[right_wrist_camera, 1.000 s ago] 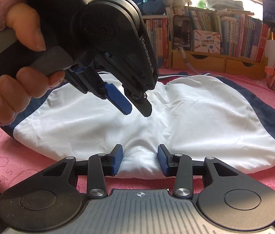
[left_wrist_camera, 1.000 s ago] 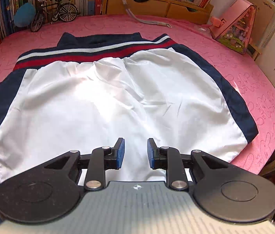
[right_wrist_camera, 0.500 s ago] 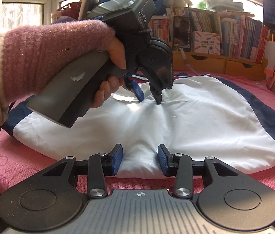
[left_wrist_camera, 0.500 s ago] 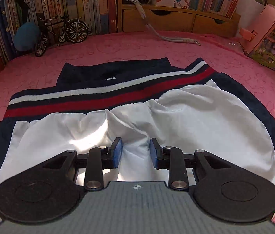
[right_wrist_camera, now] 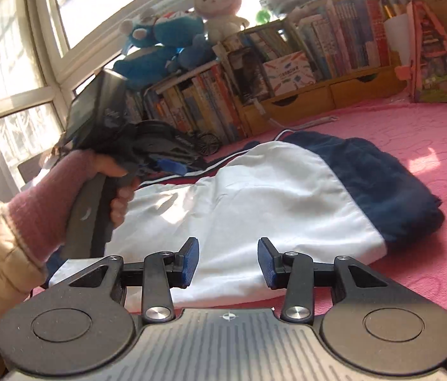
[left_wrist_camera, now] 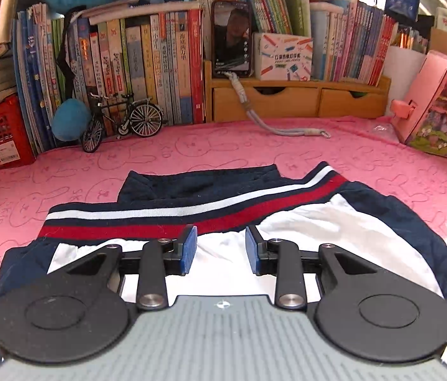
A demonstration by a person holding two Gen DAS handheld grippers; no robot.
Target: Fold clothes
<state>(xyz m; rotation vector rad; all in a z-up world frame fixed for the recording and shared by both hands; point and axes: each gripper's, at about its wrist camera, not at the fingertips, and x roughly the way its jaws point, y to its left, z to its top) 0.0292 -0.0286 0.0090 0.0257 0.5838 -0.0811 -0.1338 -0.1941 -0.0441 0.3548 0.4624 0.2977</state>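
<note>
The jacket [left_wrist_camera: 334,247] lies flat on the pink bedspread [left_wrist_camera: 191,152], folded once so its white panel faces up, and I take it as the landmark for everything else. Its striped hem band [left_wrist_camera: 166,219] runs crosswise along the jacket's far edge, on the side toward the bookshelf [left_wrist_camera: 147,63], and that crosswise line is the garment's long axis as it now lies. The left gripper [left_wrist_camera: 220,249] hangs over the white panel just short of that band, its jaws having just been opening, with only loose cloth below the gap and nothing pinched. The right gripper [right_wrist_camera: 228,262] sits at the jacket's near white edge, tilted, its jaws also parted a little wider than a moment ago and clamped on nothing. Seen from the right wrist, the person's hand [right_wrist_camera: 118,187] carries the left tool above the band side of the jacket. I judge the next fold would bring one short end across toward the other; the navy end [right_wrist_camera: 391,187] lies nearer the right gripper, the opposite end nearer the left
</note>
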